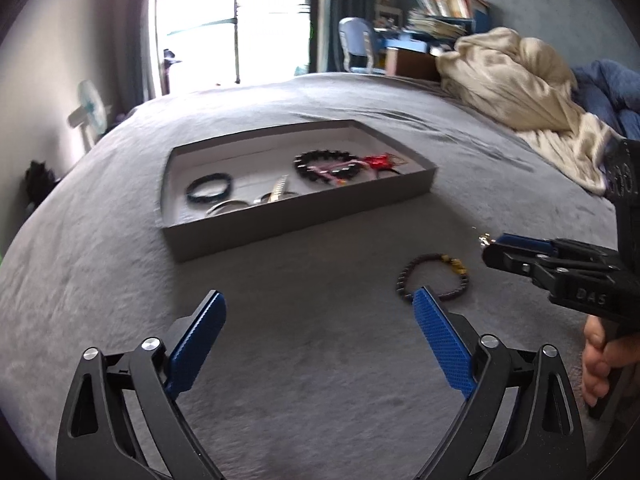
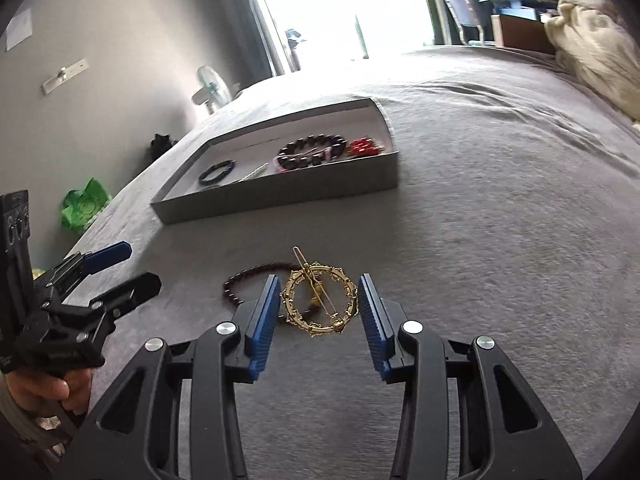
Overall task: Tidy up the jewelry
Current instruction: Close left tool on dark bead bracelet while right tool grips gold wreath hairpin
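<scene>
A gold ring-shaped hair clasp (image 2: 316, 326) with a long pin sits between the blue pads of my right gripper (image 2: 319, 282), which is shut on it just above the grey bed cover. From the left wrist view only a glint of the gold clasp (image 1: 485, 239) shows at the right gripper's (image 1: 491, 246) tip. A dark brown bead bracelet (image 1: 428, 257) with a gold charm lies on the cover, partly behind the clasp (image 2: 256, 270). My left gripper (image 1: 318, 294) is open and holds nothing; its right finger overlaps the bracelet's near edge in view.
A shallow grey box (image 1: 300, 218) further back on the bed holds black bead bracelets (image 1: 208, 188), metal bangles and a red piece. A beige blanket (image 1: 512, 76) is heaped at the far right. A hand (image 1: 600, 360) holds the right gripper's handle.
</scene>
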A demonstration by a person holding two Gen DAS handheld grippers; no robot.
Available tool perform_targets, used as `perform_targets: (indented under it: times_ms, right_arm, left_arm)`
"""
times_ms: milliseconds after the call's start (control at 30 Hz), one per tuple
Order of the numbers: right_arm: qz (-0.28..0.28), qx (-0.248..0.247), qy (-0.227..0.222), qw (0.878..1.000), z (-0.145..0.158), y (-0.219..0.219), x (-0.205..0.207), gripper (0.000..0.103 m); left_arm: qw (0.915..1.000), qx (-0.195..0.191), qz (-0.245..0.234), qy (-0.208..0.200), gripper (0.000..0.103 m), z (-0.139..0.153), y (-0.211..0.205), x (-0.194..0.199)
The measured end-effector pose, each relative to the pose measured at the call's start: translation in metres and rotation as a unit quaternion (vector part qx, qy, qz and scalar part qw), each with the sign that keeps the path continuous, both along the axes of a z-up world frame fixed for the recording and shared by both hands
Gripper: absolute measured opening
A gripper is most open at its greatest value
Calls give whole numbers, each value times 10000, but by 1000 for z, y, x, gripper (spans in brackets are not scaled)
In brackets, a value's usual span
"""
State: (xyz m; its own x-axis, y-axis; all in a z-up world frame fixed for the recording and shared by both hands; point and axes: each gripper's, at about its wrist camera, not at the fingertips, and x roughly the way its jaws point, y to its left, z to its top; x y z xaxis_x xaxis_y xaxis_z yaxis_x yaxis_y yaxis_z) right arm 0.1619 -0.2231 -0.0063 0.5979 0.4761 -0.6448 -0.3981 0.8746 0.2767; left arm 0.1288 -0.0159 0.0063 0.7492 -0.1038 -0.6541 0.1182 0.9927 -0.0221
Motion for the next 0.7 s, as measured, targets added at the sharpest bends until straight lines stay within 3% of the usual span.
perform_targets:
  times_ms: [200, 400, 467, 600, 667, 700]
  right_arm:
    - [-253, 49, 55, 9997, -3, -10, 4, 40]
    - [-316, 206, 103, 9992, -6, -16, 5, 40]
    - [-318, 267, 130, 9991, -7, -18, 7, 40]
    - [-292, 305, 181, 9989, -9, -17, 8, 40]
    - [-277, 299, 184, 9990, -9, -16, 8, 40]
    - [-275, 301, 178, 9990, -9, -16, 8, 40]
  left_arm:
    - [9986, -38, -345, 399, 75, 0, -24, 32]
    - [9922, 301, -751, 952, 58, -19, -54, 64]
    - [9901, 405, -790, 1090, 44, -26, -60, 69]
    - [9887, 556, -852, 1097, 28, -30, -67, 69]
    - [9889, 630, -847, 1043, 6, -29, -67, 67]
    - [9893, 634, -845, 1007, 6, -28, -67, 66]
